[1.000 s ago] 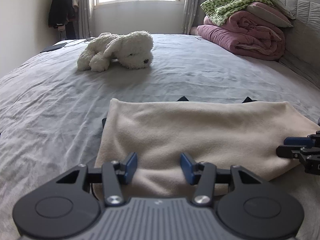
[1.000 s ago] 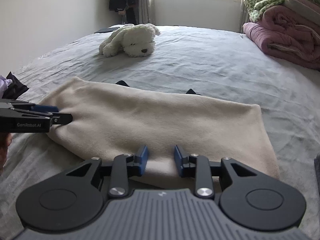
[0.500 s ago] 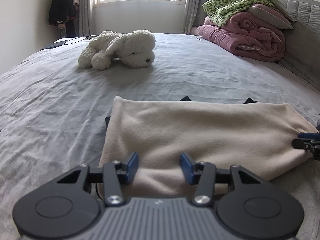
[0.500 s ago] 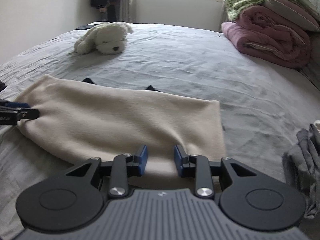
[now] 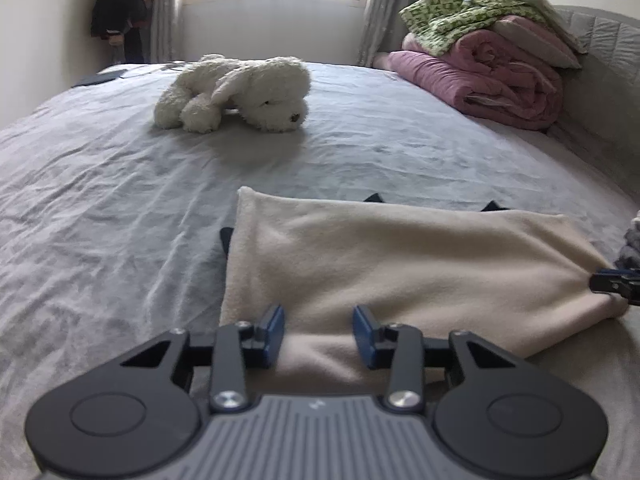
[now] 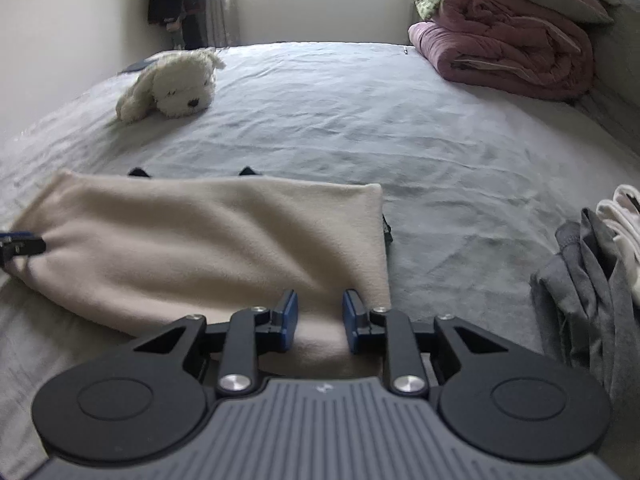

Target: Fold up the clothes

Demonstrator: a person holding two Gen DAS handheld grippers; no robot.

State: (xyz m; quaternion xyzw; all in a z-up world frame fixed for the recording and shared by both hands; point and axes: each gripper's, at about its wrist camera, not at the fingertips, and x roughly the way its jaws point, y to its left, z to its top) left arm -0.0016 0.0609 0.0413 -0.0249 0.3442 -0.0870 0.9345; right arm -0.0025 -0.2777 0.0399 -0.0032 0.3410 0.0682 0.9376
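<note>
A cream fleece garment [image 5: 400, 264] lies folded into a long band on the grey bed sheet [image 5: 120, 208], with dark corners poking out at its far edge. My left gripper [image 5: 319, 336] is open, its blue pads either side of the garment's near left hem. My right gripper [image 6: 319, 320] is open around the near right corner of the same garment [image 6: 208, 248]. Each gripper's tip shows at the edge of the other's view, the right one [image 5: 616, 282] and the left one [image 6: 20, 246], at the garment's ends.
A white plush dog [image 5: 240, 94] lies further up the bed. Folded pink and green quilts [image 5: 488, 64] are stacked at the back right by the headboard. A heap of grey and white clothes [image 6: 592, 280] lies to the right of the garment.
Both grippers have moved apart toward the garment's two ends. The right view has swung right, and the grey clothes heap has come into it. Both stay open.
</note>
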